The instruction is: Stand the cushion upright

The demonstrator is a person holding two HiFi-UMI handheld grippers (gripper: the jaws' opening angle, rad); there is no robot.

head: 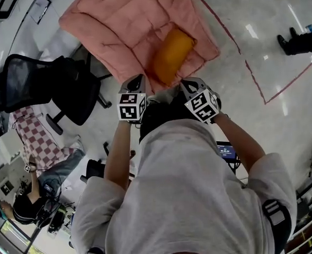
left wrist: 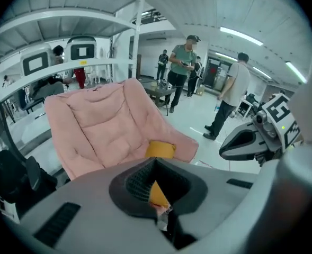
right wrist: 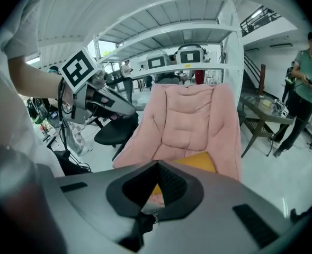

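Two closed, empty: left hand-held gripper, right hand-held gripper; orange cushion lies in pink chair.

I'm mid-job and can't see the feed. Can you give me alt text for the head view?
An orange rectangular fabric cushion lies on the seat of a pink quilted padded chair, seen from above. The left hand-held gripper and right hand-held gripper point at it side by side, short of touching. A black mesh office chair stands to the left.
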